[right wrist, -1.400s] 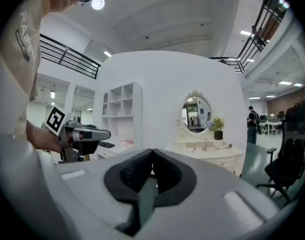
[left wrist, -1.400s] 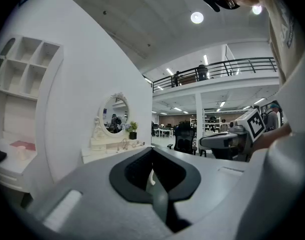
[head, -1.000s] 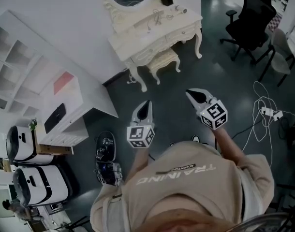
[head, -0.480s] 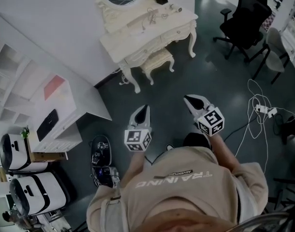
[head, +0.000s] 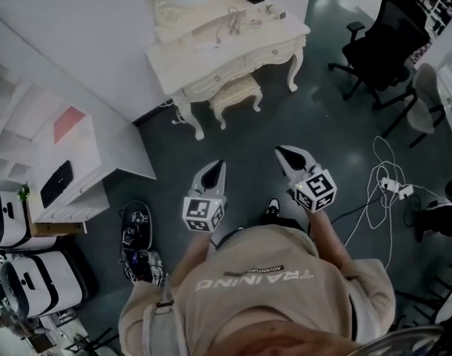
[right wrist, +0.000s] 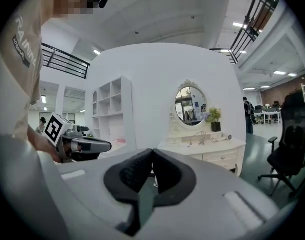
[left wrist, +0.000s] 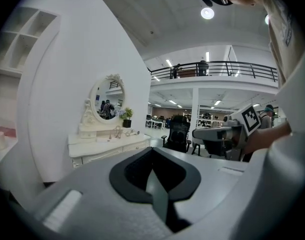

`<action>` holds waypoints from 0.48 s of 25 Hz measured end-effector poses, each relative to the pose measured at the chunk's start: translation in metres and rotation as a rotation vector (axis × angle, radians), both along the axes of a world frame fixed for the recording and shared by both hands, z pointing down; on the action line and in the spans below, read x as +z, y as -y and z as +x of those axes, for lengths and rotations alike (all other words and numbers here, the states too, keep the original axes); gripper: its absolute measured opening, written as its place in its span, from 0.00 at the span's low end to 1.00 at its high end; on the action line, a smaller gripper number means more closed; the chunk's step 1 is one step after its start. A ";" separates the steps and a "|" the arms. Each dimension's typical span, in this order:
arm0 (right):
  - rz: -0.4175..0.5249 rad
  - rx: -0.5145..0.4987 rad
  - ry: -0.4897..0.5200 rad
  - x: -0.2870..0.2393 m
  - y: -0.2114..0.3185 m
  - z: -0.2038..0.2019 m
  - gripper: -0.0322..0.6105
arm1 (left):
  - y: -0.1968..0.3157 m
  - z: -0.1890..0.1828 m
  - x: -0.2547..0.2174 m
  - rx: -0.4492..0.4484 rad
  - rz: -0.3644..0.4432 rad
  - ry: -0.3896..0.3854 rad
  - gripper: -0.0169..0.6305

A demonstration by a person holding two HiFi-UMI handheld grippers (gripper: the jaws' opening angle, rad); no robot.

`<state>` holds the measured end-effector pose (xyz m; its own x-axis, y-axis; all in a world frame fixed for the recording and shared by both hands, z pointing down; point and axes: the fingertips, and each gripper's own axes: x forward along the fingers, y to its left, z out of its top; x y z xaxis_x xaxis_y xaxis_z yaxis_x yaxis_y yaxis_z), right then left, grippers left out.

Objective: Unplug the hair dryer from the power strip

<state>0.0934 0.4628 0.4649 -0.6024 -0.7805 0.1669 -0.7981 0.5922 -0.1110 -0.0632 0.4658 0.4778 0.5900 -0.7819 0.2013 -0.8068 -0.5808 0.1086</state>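
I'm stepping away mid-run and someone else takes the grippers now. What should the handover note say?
Left gripper: shut, empty, held in the air in front of the body.
Right gripper: shut, empty, held level beside it.
Things: the dressing table stands ahead across the floor. The items on it are too small to pick out a hair dryer. What looks like a power strip, with white cables, lies on the floor to the right.
Done: nothing touched.
Left: find the plug, grip it and pull it out.

Dark floor (head: 326,128) with dressing table (head: 226,44), stool (head: 234,95), cables (head: 390,186)
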 end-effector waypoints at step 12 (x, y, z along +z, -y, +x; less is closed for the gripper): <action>-0.003 -0.167 0.009 0.017 0.109 0.071 0.05 | 0.100 0.077 -0.009 -0.122 0.025 0.045 0.03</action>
